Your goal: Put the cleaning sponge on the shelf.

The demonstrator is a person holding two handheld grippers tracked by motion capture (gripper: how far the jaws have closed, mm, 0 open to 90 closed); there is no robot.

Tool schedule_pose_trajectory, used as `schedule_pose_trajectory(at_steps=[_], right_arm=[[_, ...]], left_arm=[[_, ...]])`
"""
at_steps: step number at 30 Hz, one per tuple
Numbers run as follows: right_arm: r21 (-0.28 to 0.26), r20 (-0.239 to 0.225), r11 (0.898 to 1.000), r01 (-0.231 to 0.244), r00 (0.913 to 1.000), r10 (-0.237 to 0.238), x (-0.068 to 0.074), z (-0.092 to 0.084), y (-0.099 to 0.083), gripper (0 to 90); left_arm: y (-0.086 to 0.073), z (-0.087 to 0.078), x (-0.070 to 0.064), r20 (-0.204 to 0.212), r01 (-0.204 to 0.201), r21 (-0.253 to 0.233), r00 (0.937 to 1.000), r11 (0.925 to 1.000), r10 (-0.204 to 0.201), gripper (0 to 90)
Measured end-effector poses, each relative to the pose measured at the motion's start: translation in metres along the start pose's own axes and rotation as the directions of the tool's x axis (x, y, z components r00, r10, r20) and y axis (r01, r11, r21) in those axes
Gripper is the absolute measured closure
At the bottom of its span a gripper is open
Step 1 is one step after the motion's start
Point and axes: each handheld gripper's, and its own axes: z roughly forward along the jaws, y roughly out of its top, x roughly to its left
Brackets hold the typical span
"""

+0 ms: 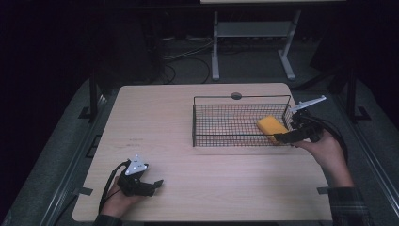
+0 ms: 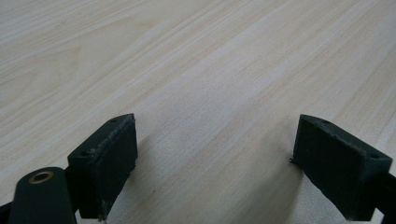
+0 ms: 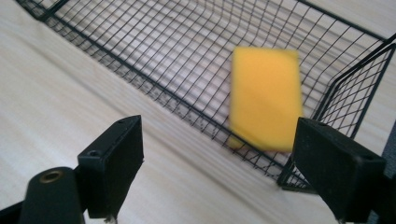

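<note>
A wire basket sits on the far right part of the table, with a sponge inside at its right end. The right gripper hovers just outside the basket's near right corner. The left gripper rests low over the table's near left, well apart from the basket.

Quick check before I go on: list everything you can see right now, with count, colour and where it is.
Light wooden table: one, pale wood, centre of the high view.
Black wire basket: one, black, on the table's far right part.
Yellow rectangular sponge: one, yellow, inside the basket at its right end, blurred in the right gripper view.
White metal frame: one, white, on the floor beyond the table.
Left hand-held gripper: one, black, near left of the table, jaws open.
Right hand-held gripper: one, black, at the basket's right end, jaws open.
</note>
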Motion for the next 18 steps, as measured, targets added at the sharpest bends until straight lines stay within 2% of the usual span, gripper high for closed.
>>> schedule_pose_trajectory(at_steps=[8,14,15,18], right_arm=[[-0.007,-0.019,1.000,0.011,0.9998,-0.011,0.014,-0.001,-0.025,15.5],[-0.016,-0.042,1.000,0.007,0.9991,-0.008,0.019,0.004,-0.045,13.7],[-0.021,-0.047,1.000,0.005,0.9989,-0.006,0.021,0.008,-0.053,13.2],[-0.024,-0.035,1.000,0.004,0.9994,-0.004,0.023,0.013,-0.064,12.9]], left_arm=[[0.000,0.000,0.000,-0.001,-0.002,0.000,1.0000,1.0000,0.002,12.9],[0.000,0.000,0.000,0.000,0.000,0.000,1.0000,1.0000,0.000,12.9],[0.000,0.000,0.000,0.000,0.000,0.000,1.0000,1.0000,0.000,12.9],[0.000,0.000,0.000,0.000,0.000,0.000,1.0000,1.0000,0.000,12.9]])
